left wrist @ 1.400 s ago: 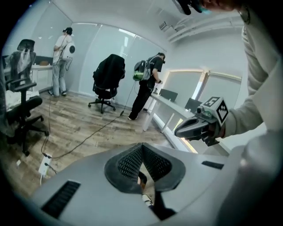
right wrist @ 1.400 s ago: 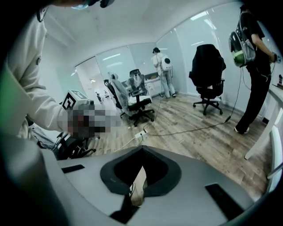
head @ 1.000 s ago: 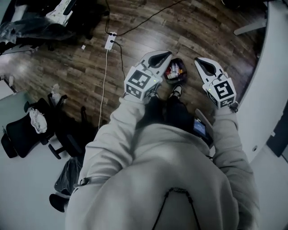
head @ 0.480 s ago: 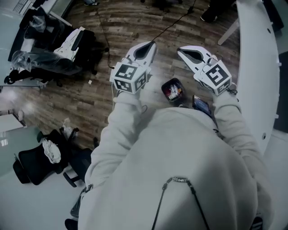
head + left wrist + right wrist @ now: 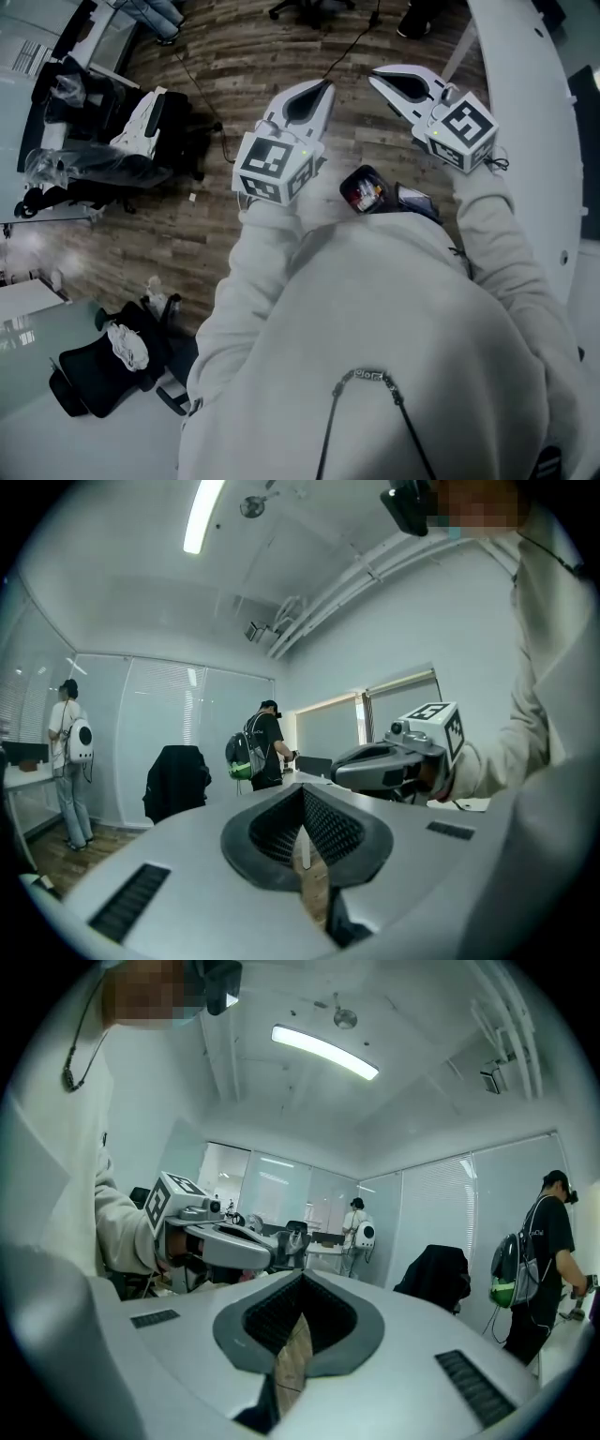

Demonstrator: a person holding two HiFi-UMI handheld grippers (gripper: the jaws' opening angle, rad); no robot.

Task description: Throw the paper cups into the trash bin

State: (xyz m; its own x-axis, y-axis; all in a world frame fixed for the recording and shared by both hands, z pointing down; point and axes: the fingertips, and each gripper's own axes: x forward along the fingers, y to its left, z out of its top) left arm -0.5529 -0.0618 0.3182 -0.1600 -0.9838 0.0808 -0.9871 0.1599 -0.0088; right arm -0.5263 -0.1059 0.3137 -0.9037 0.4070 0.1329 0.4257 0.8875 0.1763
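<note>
Both grippers are held up in front of the person's chest and point forward, roughly level. My left gripper (image 5: 322,88) has its jaws together with nothing between them, and in the left gripper view (image 5: 302,794) the ribbed pads meet along one line. The jaws of my right gripper (image 5: 377,76) (image 5: 302,1281) are likewise together and empty. Far below, on the wooden floor by the person's feet, stands a small dark trash bin (image 5: 361,187) with red and white items inside. No loose paper cup shows in any view.
A curved white table (image 5: 534,141) runs down the right side. Bags and a chair (image 5: 112,141) crowd the left, with a black office chair (image 5: 89,375) lower down. Cables cross the floor. Two people (image 5: 264,747) (image 5: 67,761) stand across the room.
Both grippers have risen together, still shut. The bin, which lay between their tips, now sits below them near the person's chest in the head view.
</note>
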